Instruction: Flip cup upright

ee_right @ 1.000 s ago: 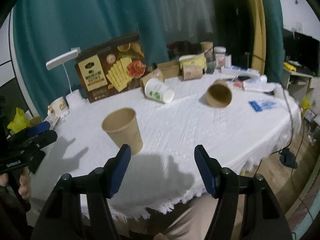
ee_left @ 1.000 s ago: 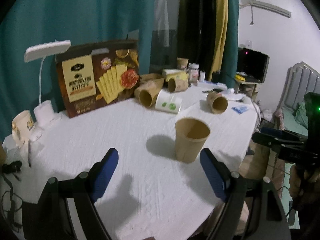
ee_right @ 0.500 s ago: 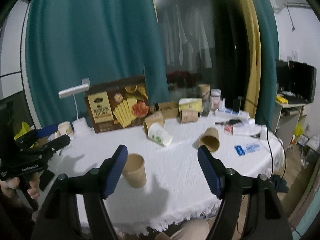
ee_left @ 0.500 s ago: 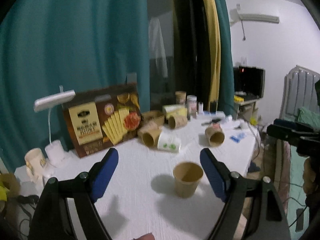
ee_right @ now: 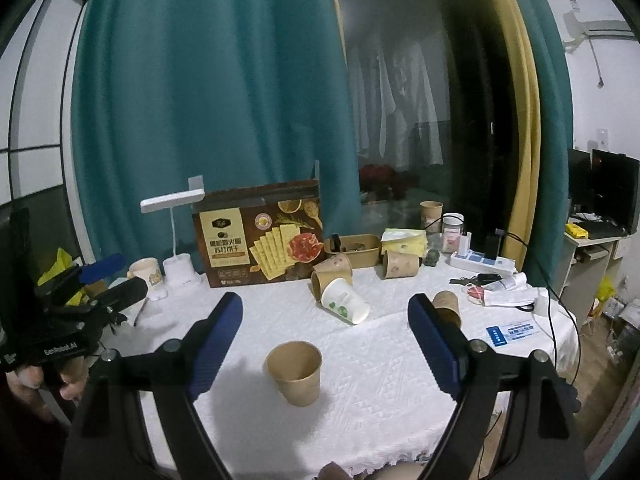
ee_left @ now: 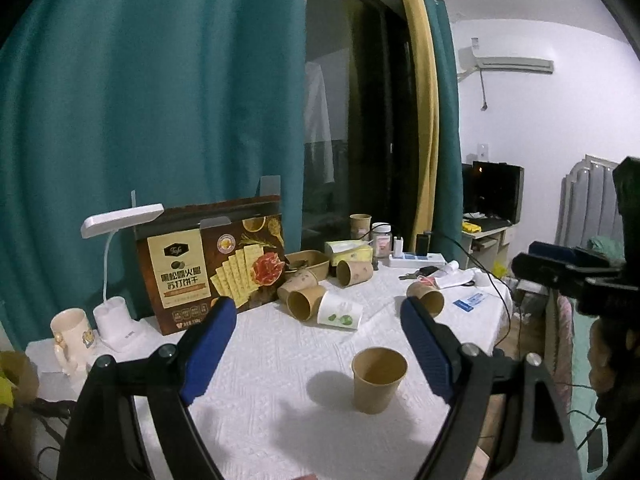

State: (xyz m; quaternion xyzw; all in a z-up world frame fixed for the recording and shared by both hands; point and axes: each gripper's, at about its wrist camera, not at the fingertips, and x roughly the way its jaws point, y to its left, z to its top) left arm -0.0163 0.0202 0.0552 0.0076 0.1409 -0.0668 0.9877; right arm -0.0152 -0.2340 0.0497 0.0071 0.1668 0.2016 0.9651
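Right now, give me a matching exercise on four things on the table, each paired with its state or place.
Things:
1. nearest brown paper cup
2. white cup with green print
3. cracker box
4. desk lamp

States or places:
A. lying on its side
B. standing on end against the teal curtain
C. upright, mouth up, alone at the front
D. left of the box, by a cream mug

Pairs: 1-C, 2-A, 3-B, 4-D

We see the brown paper cup (ee_left: 378, 379) (ee_right: 295, 372) standing upright on the white-clothed counter (ee_left: 280, 364) (ee_right: 380, 368), mouth up, inside empty as far as we can tell, leaning a bit in the right wrist view. Nothing touches it; it sits near the counter's front, well apart from the tipped cups behind.
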